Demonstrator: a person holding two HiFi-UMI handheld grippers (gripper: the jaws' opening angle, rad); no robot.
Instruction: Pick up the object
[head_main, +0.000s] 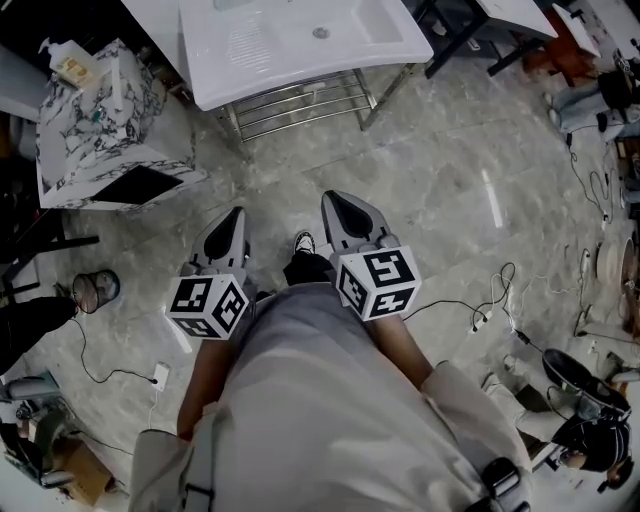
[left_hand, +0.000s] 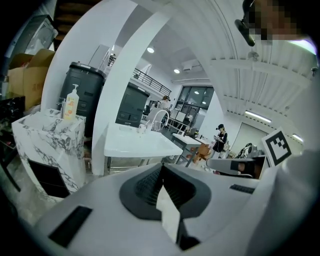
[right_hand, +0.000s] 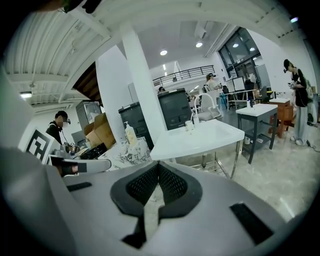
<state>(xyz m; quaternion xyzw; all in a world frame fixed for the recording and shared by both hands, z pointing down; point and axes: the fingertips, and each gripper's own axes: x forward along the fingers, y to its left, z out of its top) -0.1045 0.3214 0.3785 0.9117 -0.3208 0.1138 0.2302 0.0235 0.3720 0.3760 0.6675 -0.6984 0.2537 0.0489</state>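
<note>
The jaws of the left gripper (left_hand: 161, 165) are being held fully together, the dark ribbed pads meeting at their tips with nothing being gripped between them. The jaws of the right gripper (right_hand: 158, 164) are likewise being kept closed tip to tip, and nothing is being touched by them.

Which thing is meant to be picked up cannot be told. The loose items in sight are standing well ahead of both pairs of jaws. A pale pump bottle (left_hand: 71, 102) is being carried upright on a marble-patterned cabinet (left_hand: 47, 145). A small clear cup (right_hand: 189, 126) is being carried near the faucet on a white basin-topped table (right_hand: 200, 140).

In the head view, the left gripper (head_main: 237, 212) and the right gripper (head_main: 335, 197) are being held out side by side over the grey stone-tiled floor (head_main: 440, 190), both aimed toward the white basin-topped table (head_main: 300, 60). The marble-patterned cabinet (head_main: 90, 140) is being seen just left of that table, with the pale pump bottle (head_main: 62, 60) on its far corner.
</note>
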